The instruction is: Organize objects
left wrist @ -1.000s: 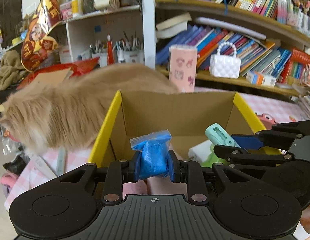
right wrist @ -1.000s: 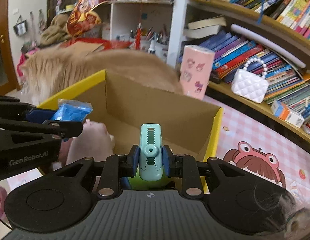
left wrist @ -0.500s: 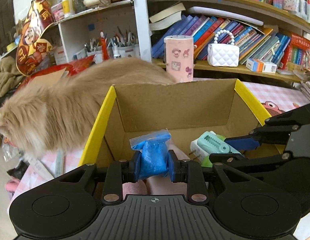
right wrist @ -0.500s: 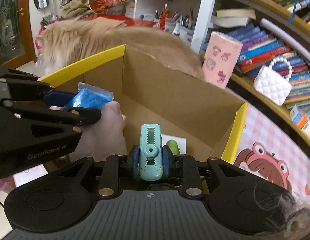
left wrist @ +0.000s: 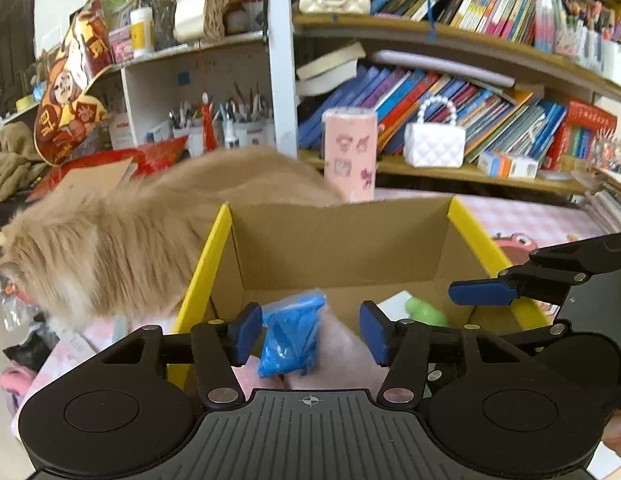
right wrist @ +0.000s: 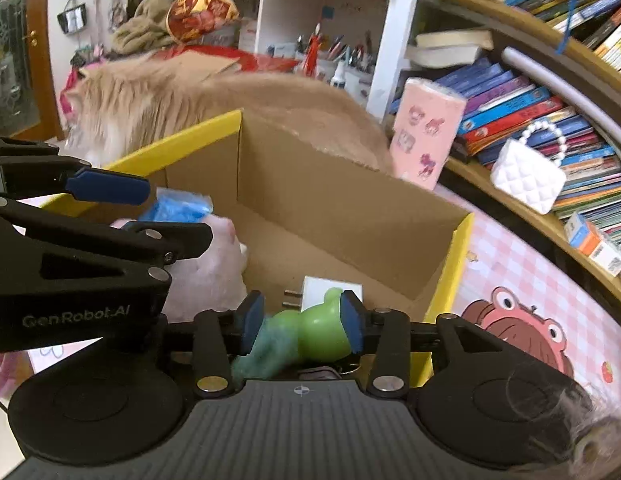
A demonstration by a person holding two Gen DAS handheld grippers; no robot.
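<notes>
From my left wrist view, the left gripper [left wrist: 310,334] is opening over the cardboard box [left wrist: 342,240], its pads clear of the blue bag [left wrist: 290,338] lying on something pink inside. A fluffy cat [left wrist: 122,240] crowds the box's left rim.

From my right wrist view, the right gripper [right wrist: 302,322] is opening too; a blurred teal clip [right wrist: 262,354] sits low between its pads beside a green toy [right wrist: 322,332] and white plug [right wrist: 326,290].

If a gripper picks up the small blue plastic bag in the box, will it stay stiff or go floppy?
The blue bag probably goes floppy: its film looks wrinkled and its top crumpled. It seems light, lying on a soft pink item without sinking. The glossy film may slip between the pads.
</notes>
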